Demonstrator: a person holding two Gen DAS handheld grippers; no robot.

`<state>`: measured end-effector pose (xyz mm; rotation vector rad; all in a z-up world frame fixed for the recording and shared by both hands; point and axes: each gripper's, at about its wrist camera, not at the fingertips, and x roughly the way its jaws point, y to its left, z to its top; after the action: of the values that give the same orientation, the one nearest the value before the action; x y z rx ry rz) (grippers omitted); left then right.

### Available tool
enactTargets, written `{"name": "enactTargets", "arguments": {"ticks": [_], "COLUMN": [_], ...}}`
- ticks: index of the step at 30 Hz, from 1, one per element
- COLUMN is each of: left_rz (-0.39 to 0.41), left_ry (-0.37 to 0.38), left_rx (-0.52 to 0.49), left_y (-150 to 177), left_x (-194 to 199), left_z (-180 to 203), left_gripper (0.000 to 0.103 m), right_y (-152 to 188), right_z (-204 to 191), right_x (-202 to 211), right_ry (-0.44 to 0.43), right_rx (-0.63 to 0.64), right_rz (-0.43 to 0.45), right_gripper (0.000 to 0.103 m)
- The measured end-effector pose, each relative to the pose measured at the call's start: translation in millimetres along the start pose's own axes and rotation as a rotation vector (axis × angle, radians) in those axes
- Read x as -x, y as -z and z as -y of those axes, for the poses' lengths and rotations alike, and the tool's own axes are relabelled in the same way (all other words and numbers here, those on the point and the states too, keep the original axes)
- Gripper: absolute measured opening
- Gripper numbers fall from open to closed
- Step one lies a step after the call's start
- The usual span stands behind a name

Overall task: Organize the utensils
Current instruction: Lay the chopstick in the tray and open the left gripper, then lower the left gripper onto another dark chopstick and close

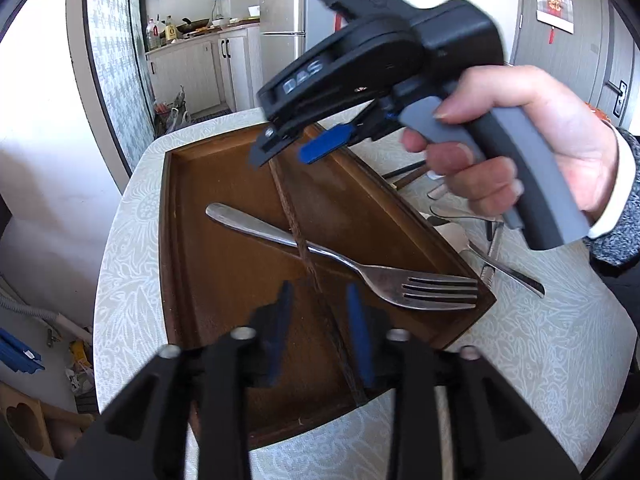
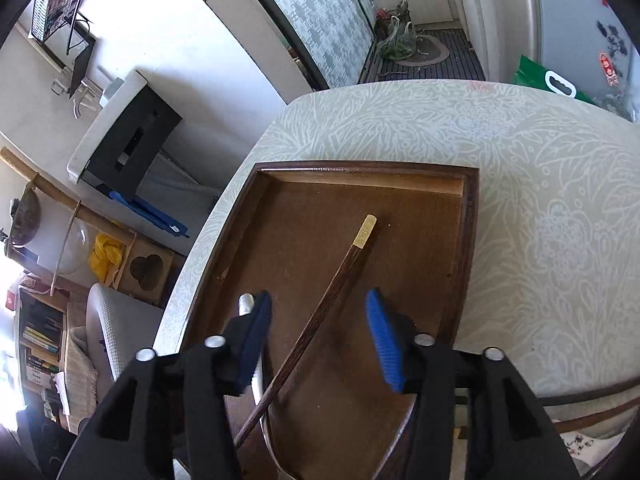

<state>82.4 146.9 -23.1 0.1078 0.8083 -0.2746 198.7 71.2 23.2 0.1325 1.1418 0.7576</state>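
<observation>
A brown wooden tray (image 1: 172,240) sits on the patterned tablecloth. Inside it a dark wooden chopstick (image 1: 292,216) runs lengthwise, and a steel fork (image 1: 360,268) lies across that stick with its tines at the near right corner. My left gripper (image 1: 320,296) hovers open over the tray's near end, with nothing held. At the far end my right gripper (image 1: 288,152), gripped by a hand, also stands open. In the right wrist view the right gripper (image 2: 318,304) is open above the gold-tipped chopstick (image 2: 340,276), which rests loose on the tray (image 2: 360,168). The fork handle (image 2: 246,304) shows beside the left finger.
More cutlery lies on the cloth right of the tray: a knife (image 1: 516,280), a spoon (image 1: 448,216) and dark chopsticks (image 1: 404,172), partly hidden by the hand. The round table edge (image 1: 120,240) falls away on the left. A chair (image 2: 116,320) stands near the table.
</observation>
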Motion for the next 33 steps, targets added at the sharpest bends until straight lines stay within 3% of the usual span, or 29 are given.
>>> {"name": "enactTargets", "arguments": {"ticks": [4, 9, 15, 20, 24, 27, 33], "left_rz": [0.052, 0.094, 0.086, 0.061, 0.042, 0.035, 0.012], "left_ry": [0.023, 0.097, 0.201, 0.252, 0.279, 0.272, 0.259], "left_rx": [0.013, -0.076, -0.169, -0.187, -0.195, -0.209, -0.224], "left_y": [-3, -5, -8, -14, -19, -26, -53], "left_x": [14, 29, 22, 6, -6, -15, -35], "left_z": [3, 33, 79, 115, 134, 145, 153], "left_gripper": [0.06, 0.072, 0.076, 0.076, 0.076, 0.076, 0.054], "right_y": [10, 33, 82, 116, 126, 119, 97], "right_z": [15, 47, 93, 126, 153, 179, 199], "right_x": [46, 116, 169, 187, 188, 191, 184], "right_ry": [0.037, 0.111, 0.19, 0.23, 0.202, 0.148, 0.082], "right_rx": [0.028, 0.046, 0.041, 0.022, -0.034, -0.138, -0.241], "right_rz": [0.044, 0.103, 0.12, 0.134, 0.142, 0.186, 0.23], "right_gripper": [0.062, 0.068, 0.071, 0.071, 0.05, 0.047, 0.038]}}
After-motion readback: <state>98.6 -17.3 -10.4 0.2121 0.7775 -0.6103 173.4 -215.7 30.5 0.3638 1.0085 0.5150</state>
